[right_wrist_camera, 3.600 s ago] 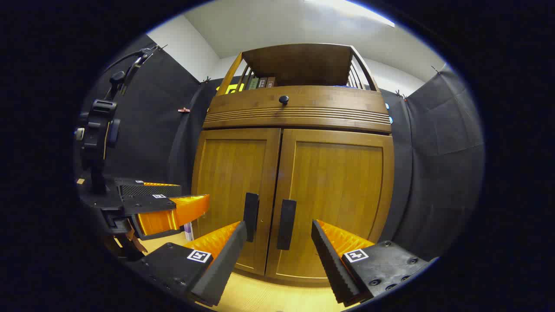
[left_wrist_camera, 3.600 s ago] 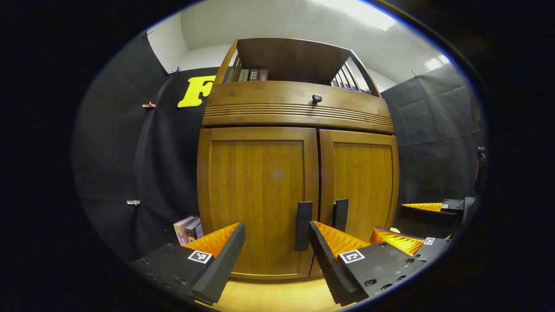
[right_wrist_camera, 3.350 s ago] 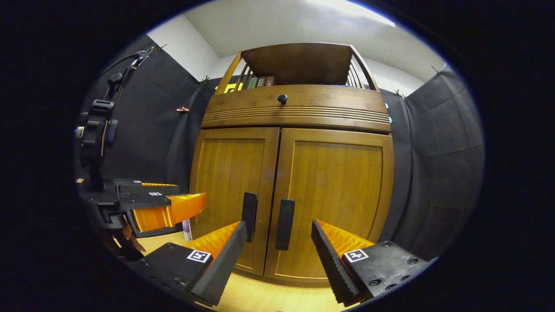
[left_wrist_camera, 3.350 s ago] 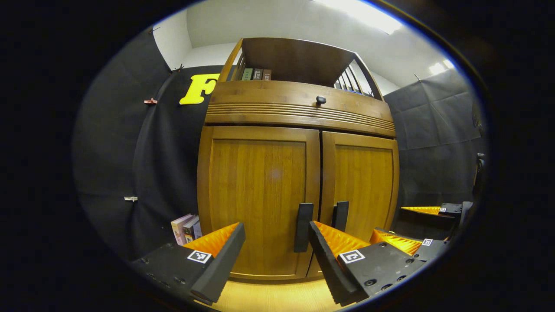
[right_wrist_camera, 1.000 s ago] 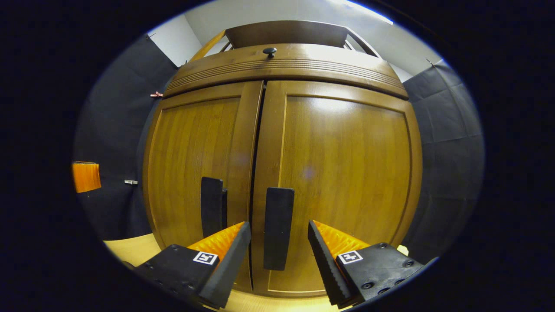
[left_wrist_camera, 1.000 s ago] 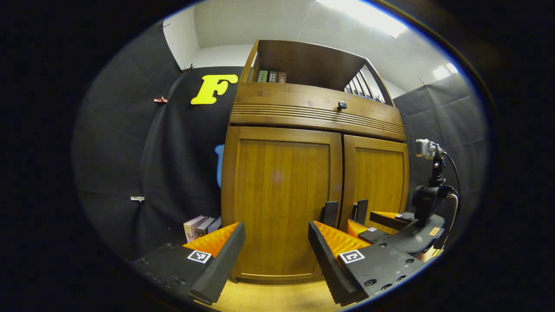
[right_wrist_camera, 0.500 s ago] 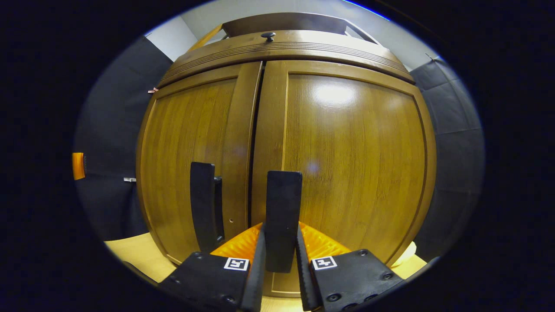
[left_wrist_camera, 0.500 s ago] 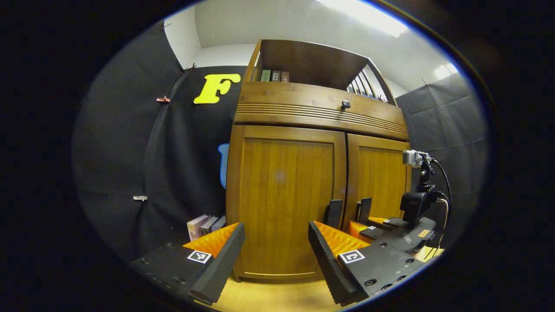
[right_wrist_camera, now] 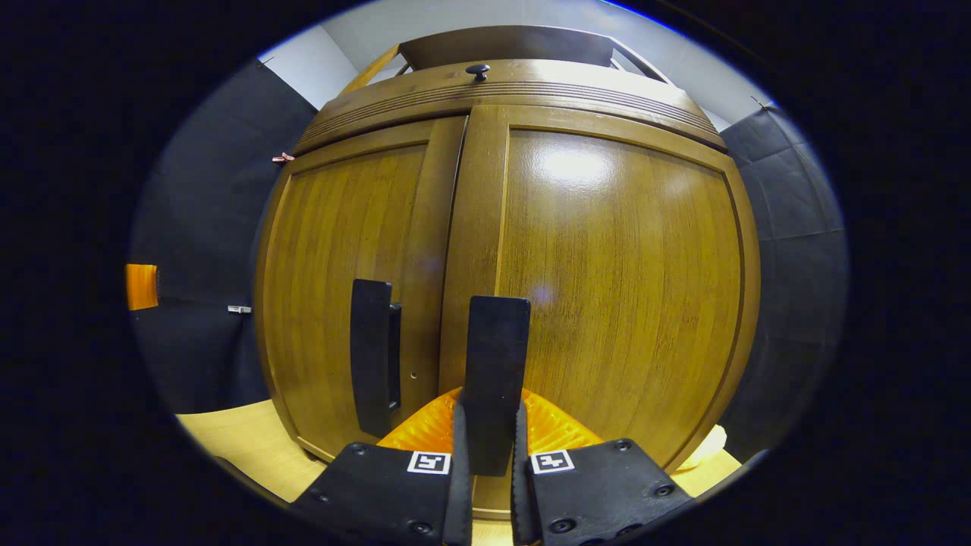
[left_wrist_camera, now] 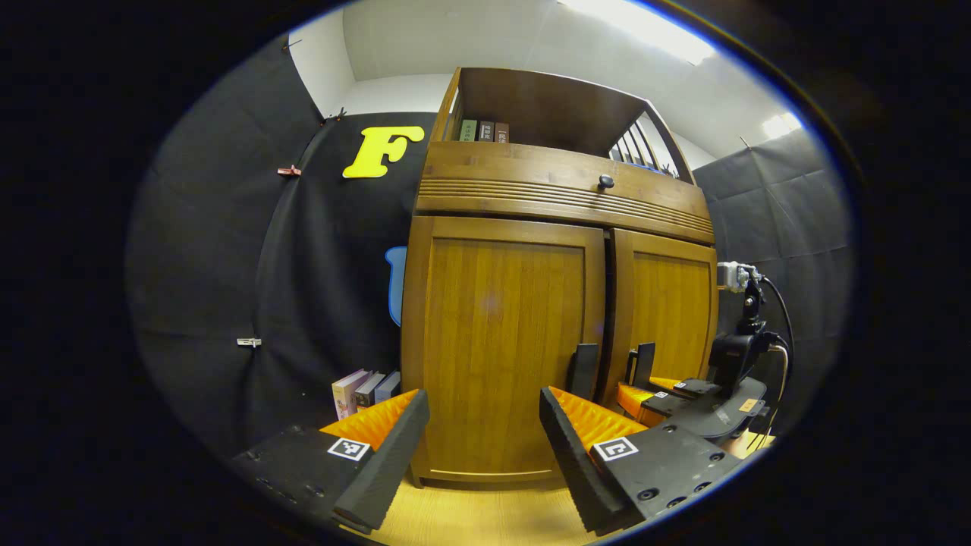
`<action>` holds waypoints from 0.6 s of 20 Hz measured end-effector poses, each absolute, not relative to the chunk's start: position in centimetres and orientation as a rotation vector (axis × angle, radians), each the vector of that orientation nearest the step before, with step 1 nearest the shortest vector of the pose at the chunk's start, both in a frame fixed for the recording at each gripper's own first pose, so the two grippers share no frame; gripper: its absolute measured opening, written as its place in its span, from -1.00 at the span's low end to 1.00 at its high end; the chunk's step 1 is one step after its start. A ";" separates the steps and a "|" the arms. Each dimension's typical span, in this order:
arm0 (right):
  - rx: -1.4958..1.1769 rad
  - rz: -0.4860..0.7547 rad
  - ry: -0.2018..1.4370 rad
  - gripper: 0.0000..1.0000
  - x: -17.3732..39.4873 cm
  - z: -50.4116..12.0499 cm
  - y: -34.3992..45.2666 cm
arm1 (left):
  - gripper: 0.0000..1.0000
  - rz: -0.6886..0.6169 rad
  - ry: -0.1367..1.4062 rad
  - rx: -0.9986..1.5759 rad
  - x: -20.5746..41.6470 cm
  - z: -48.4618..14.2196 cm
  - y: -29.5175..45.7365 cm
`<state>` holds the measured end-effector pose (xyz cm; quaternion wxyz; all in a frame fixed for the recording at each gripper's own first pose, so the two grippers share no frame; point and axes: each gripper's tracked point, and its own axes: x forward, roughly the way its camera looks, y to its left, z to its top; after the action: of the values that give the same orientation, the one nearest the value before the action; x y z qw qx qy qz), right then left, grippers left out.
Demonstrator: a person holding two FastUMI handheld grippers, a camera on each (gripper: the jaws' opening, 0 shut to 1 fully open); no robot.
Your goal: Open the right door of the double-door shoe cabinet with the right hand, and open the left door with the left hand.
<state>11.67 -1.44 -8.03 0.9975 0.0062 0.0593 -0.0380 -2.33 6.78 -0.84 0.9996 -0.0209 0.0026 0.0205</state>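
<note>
left claw (left_wrist_camera: 478,447): two wedge-shaped fingers with toothed inner faces, set on flat black plates; each plate carries a small square black-and-white marker and round screw heads near its edge.
right claw (right_wrist_camera: 489,462): the same build, seen close; two black plates with a square marker each and dark screws at the corners; ribbed inner faces.
right claw from the left gripper view (left_wrist_camera: 645,383): black body with a short post on top, a small grey box at its head and a black cable looping down.
</note>
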 end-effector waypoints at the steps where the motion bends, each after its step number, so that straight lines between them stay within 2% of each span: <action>1: 0.015 -0.066 0.121 -0.53 11.2 -7.9 -1.3 | 0.82 0.041 0.004 -0.038 -2.5 -0.7 6.7; 2: 0.019 -0.053 0.123 -0.61 10.7 -7.8 -1.3 | 0.82 0.040 0.004 -0.037 -2.6 -0.7 6.4; 3: 0.018 -0.038 0.128 -0.53 10.0 -7.7 -1.2 | 0.82 0.037 0.003 -0.037 -2.8 -0.5 6.2; 6: 0.015 0.005 0.132 -0.53 8.3 -7.2 -1.2 | 0.82 0.034 0.000 -0.038 -3.3 -0.3 5.6; 7: 0.023 0.018 0.133 -0.53 7.4 -7.1 -1.3 | 0.75 0.033 0.000 -0.037 -3.4 -0.2 5.3; 8: 0.028 0.030 0.133 -0.61 6.7 -6.9 -1.5 | 0.82 0.031 -0.002 -0.035 -3.6 -0.1 4.9; 9: 0.032 0.040 0.132 -0.53 5.8 -6.8 -1.5 | 0.82 0.029 -0.003 -0.034 -3.8 0.0 4.6; 10: 0.032 0.050 0.131 -0.61 5.0 -6.7 -1.7 | 0.82 0.025 -0.004 -0.034 -3.9 0.0 4.1; 11: 0.031 0.054 0.132 -0.53 4.3 -6.5 -1.9 | 0.82 0.020 -0.006 -0.036 -4.2 0.1 3.8; 12: 0.029 0.060 0.132 -0.53 3.5 -6.3 -2.0 | 0.82 0.013 -0.007 -0.038 -4.2 0.1 3.2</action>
<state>3.50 -2.03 -6.30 0.9973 0.0147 0.0660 0.0299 -4.24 3.18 0.08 0.9998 -0.0190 -0.0036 0.0063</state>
